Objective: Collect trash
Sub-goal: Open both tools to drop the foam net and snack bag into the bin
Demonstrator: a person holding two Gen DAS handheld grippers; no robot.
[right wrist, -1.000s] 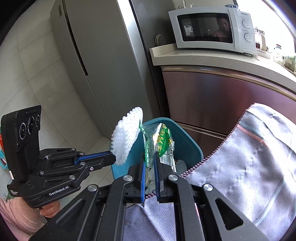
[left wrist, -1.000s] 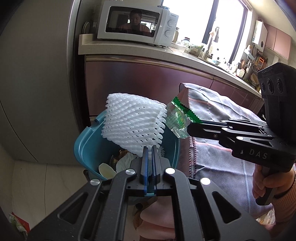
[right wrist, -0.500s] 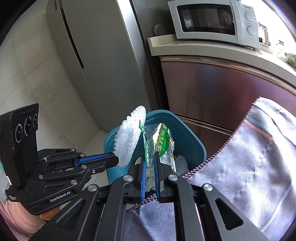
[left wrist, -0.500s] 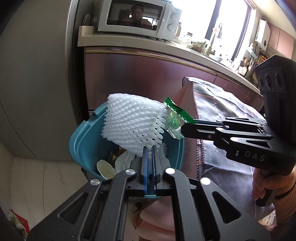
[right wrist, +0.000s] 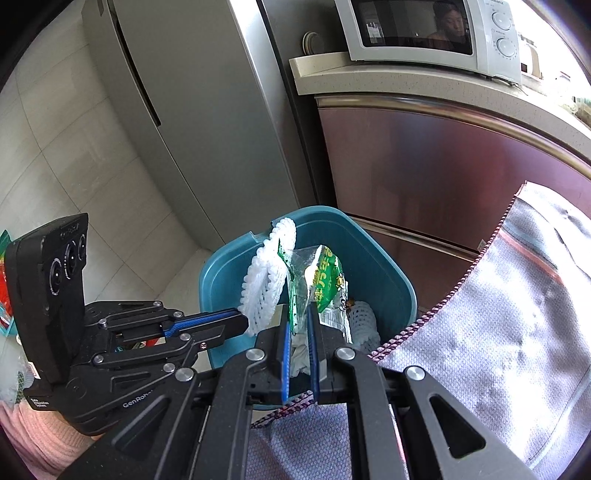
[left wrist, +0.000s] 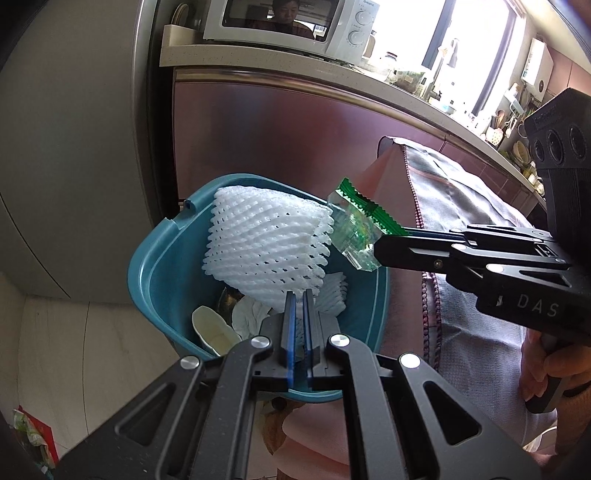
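We are clamping the foam net (left wrist: pixel 266 243) in our left gripper (left wrist: pixel 299 295) and the green wrapper (right wrist: pixel 325 280) in our right gripper (right wrist: pixel 298 314), above the teal bin (left wrist: pixel 166 266), fridge (right wrist: pixel 192 110) at ten o'clock.

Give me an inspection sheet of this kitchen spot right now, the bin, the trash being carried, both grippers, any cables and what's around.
Surface: grey cloth with a purple stitched edge, beside the bin; tiled floor below.
Job's things: white foam net and clear green wrapper, both held over the open teal bin.
Clutter: crumpled white paper and a pale peel-like scrap already in the bin; red and green packet on the floor.
Grippers: left gripper shut on the foam net; right gripper shut on the wrapper.
Cables: nothing seen.
Surroundings: grey fridge, white microwave on the counter, dark red cabinet fronts.
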